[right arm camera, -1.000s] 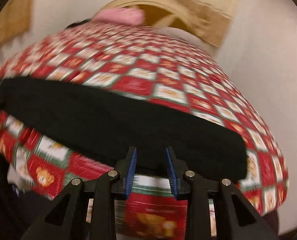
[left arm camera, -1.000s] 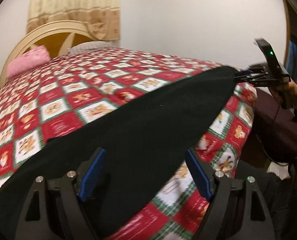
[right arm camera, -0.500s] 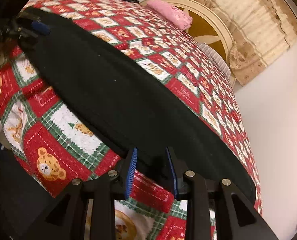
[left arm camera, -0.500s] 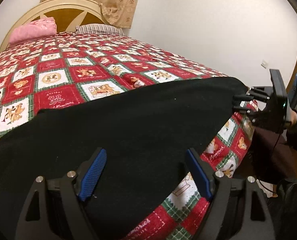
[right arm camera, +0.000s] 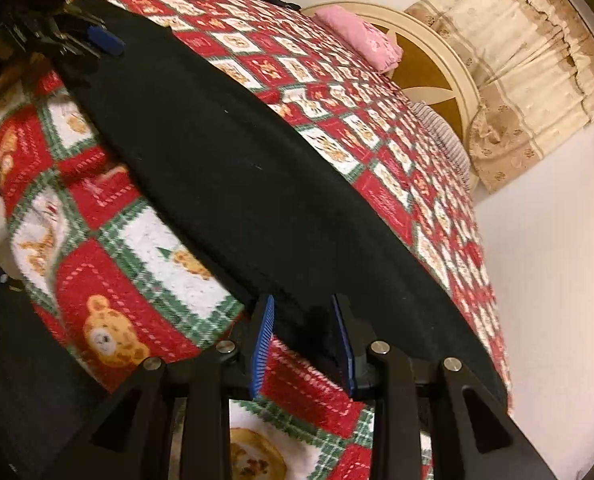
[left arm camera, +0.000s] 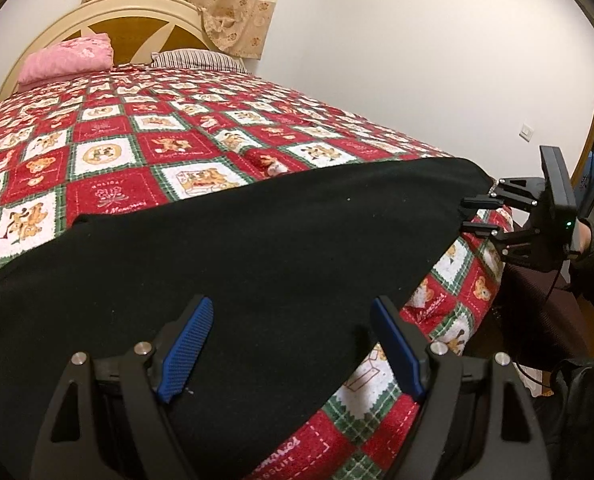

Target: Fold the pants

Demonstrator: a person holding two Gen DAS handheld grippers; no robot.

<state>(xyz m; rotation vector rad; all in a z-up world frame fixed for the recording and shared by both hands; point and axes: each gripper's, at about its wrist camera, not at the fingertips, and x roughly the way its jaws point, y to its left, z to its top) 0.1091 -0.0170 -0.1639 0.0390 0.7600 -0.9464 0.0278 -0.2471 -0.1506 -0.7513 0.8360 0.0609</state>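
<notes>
Black pants [left arm camera: 257, 248] are seen spread along the bed's near edge, long axis running from 8 to 2 o'clock. The left gripper [left arm camera: 293, 344] straddles one end, jaws wide and released; the right gripper [right arm camera: 305, 340], part-closed, brackets the opposite hem, clamping unconfirmed. Open quilt [left arm camera: 109, 160] lies at 12 o'clock.

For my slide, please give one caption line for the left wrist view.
Left tongs open over black fabric pants on a red checked bedspread; right tongs at their far end.
</notes>
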